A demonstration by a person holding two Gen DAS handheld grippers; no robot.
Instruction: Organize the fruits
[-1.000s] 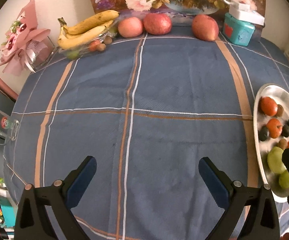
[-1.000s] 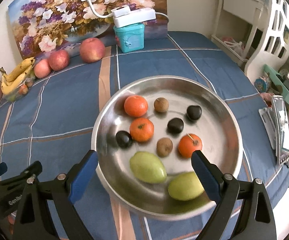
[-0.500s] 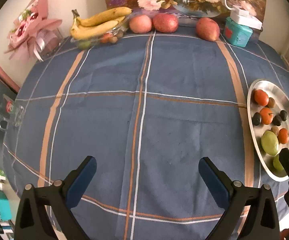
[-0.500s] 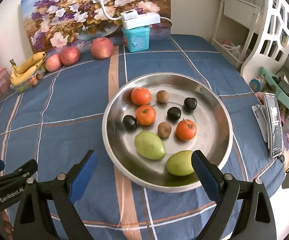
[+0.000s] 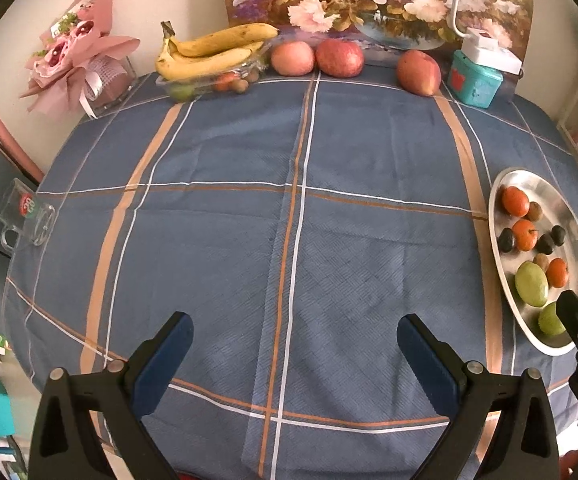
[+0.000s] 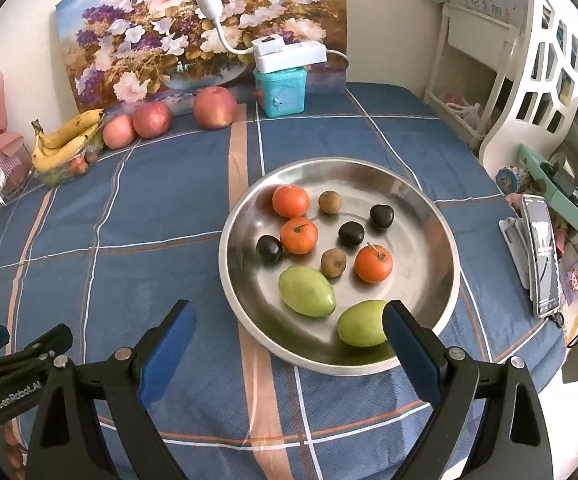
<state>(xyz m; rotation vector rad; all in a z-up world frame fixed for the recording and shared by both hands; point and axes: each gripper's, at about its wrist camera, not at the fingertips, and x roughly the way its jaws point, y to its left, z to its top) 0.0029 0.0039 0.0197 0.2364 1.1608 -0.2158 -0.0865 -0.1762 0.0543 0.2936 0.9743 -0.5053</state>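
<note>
Table under a blue checked cloth fills the space ahead of both grippers. Far ahead of them, a flower painting leans on the wall at the table's back edge. The steel plate lies just ahead of the right gripper, its near rim between the two blue fingers; from the left gripper it sits well off to the right, near the table's edge. The left gripper hangs over bare cloth, jaws spread wide and holding nothing. The right gripper is likewise spread wide and empty, its right finger overlapping the nearer of two green fruits in the picture; whether it touches that fruit I cannot tell. Far ahead and to the left of both grippers, a bunch of bananas rests on a clear tray of small fruit. To the right of it three apples stand along the back edge, two close together and the third apart, near a teal box with a white adapter on top. On the plate, beyond the green fruits, are three oranges, three dark plums and two small brown fruits, all lying apart from one another or barely touching.
</note>
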